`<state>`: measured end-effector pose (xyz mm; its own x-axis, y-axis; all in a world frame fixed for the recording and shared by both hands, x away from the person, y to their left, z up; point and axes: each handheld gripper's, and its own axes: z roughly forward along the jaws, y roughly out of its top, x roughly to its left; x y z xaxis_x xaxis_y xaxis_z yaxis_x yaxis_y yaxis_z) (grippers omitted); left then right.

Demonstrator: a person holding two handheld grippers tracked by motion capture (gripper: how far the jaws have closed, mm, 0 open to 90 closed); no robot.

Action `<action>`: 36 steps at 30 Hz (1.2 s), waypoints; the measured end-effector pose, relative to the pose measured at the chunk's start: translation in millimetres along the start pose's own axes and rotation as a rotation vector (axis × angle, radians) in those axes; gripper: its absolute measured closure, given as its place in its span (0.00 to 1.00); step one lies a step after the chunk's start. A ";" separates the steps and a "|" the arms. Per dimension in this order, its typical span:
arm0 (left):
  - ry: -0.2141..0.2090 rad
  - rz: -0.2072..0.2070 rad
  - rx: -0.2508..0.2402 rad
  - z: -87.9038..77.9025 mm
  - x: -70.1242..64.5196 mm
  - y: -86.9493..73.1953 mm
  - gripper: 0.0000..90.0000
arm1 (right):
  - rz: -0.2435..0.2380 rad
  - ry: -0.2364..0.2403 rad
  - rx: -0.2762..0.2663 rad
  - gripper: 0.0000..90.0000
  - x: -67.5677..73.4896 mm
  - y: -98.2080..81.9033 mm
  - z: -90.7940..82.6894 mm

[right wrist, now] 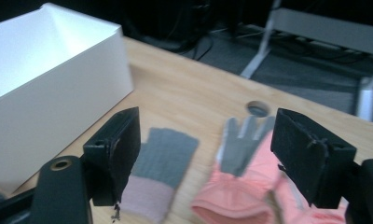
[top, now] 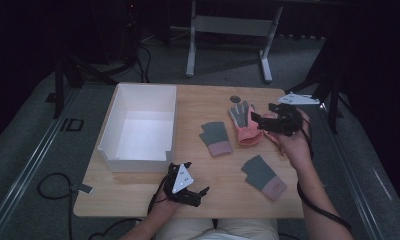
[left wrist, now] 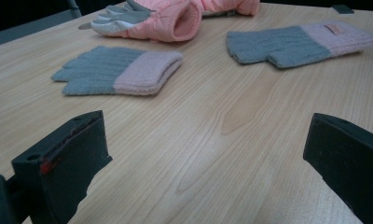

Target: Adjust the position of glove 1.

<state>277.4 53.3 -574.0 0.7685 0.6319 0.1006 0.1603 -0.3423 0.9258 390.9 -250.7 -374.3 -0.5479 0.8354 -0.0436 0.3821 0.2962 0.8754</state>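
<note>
Soft, light pink glove lay right of centre; best pinched at cuff. Right gripper hovered spread, holding nothing; left gripper spread too.

The pale wooden surface carries a white box at centre left. Right of it lie three gloves — two grey-and-pink knitted gloves, and a pink padded glove at upper right.

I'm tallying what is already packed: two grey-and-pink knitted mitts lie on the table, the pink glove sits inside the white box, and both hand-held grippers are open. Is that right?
Not quite. The pink glove is not in the white box; it lies on the table, just below the right hand-held gripper, as the high view shows. The two grey-and-pink mitts are on the table, and both hand-held grippers are open.
</note>
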 end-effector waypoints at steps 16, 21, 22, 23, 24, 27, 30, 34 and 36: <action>-0.008 0.008 0.000 -0.4 -0.6 0.0 0.00 | -0.082 0.132 0.138 0.44 37.5 -16.4 86.3; -0.011 0.007 -0.002 -0.5 -0.2 -0.1 0.00 | -0.112 0.152 0.204 0.51 40.2 -30.3 118.1; -0.012 0.008 0.000 -0.6 0.0 -0.1 0.00 | -0.118 0.145 0.217 0.53 40.2 -32.9 123.5; -0.012 0.006 -0.002 -0.5 0.0 -0.1 0.00 | -0.123 0.150 0.234 0.53 40.2 -35.4 128.9; -0.012 0.004 -0.003 -0.5 -0.1 -0.1 0.00 | -0.136 0.150 0.244 0.53 40.5 -38.2 134.5; -0.012 0.008 -0.002 -0.6 0.0 -0.1 0.00 | -0.133 0.150 0.282 0.55 40.1 -45.9 149.3; -0.013 0.002 -0.002 -0.6 0.3 -0.1 0.00 | -0.130 0.155 0.315 0.57 39.8 -52.5 162.8; -0.014 0.001 -0.002 -0.6 0.4 -0.1 0.00 | -0.133 0.154 0.369 0.59 40.1 -61.2 180.1; -0.015 0.002 -0.002 -0.7 0.4 -0.1 0.00 | -0.127 0.146 0.389 0.59 39.8 -65.6 187.7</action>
<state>277.3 54.1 -573.8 0.7779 0.6208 0.0970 0.1576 -0.3422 0.9263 483.7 -150.0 -523.8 -0.6975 0.7151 -0.0462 0.5413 0.5681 0.6199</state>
